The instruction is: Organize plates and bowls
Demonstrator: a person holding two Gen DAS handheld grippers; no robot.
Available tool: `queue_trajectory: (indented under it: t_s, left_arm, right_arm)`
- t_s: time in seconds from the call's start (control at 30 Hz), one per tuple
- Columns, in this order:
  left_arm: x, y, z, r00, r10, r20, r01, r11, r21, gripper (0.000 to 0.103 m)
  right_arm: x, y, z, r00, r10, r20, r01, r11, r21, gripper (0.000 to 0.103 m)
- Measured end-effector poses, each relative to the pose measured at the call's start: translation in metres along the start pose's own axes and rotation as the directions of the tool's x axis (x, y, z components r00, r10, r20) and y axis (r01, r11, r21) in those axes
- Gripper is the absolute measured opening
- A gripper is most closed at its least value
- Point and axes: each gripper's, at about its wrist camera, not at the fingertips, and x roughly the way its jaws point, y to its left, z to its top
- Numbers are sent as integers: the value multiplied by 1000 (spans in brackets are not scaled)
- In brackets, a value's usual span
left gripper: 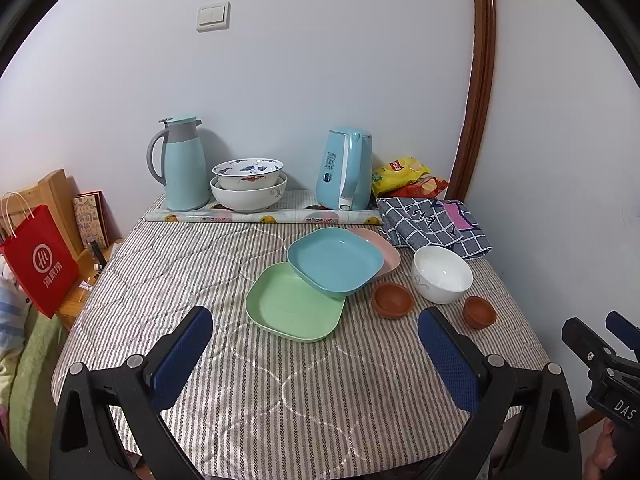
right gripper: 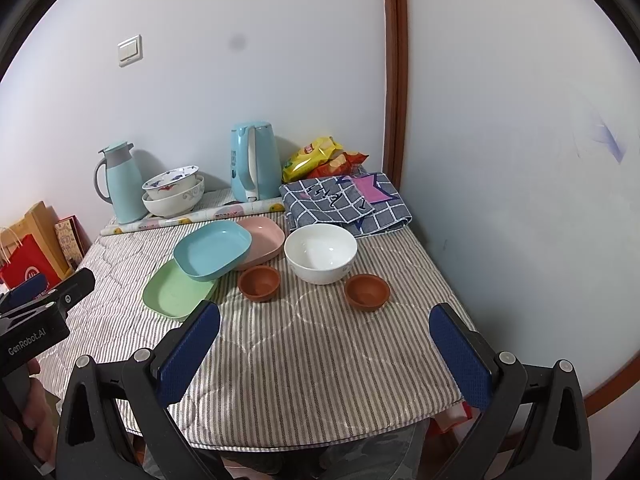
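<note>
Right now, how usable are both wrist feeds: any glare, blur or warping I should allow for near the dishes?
Left wrist view: sharp, evenly lit; fisheye bends the door frame, black corners; small glints on the blue plate and white bowl. Right wrist view: equally sharp, a dark smudge on the wall, soft shadows under the brown bowls, no harsh glare.

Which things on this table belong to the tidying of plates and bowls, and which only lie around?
For the job: green plate, blue plate, pink plate, white bowl, two brown bowls.
Lying about: thermos, kettle, snack bags, checked cloth.
</note>
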Motion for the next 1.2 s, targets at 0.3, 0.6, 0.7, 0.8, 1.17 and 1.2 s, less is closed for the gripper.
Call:
queue_trajectory:
  t_s: [0.3,0.6,0.7,0.8,1.17,1.2]
  left_arm:
    - [-1,-4,-1,1000,-2,1,2,1000,5,103]
    - [-4,-2,0,1000,-2,6,2,1000,0,103]
    - [-4,-2,0,1000,-2,6,2,1000,0,103]
    - [-4,-1,0,1000,-3,7,3,1000,-2,103]
    - [1,-1,5,1000,-15,2,15,1000,-1,103]
    - [2,-1,6,1000,-12,0,12,1000,2,103]
  right_arm:
    - [-1,1,0,1000,5,-2,-5,1000,-5,103]
    - [-4,2,0,1000,4,5,-4,1000,-1,103]
    - [-3,1,0,1000,4,5,-4,1000,-1,103]
    - [-4,2,0,1000,5,5,-5,1000,-2,103]
    - [1,6,6,1000,9,3,-9,1000,-1,103]
    - [2,6,7,1000,9,3,-9,1000,-2,103]
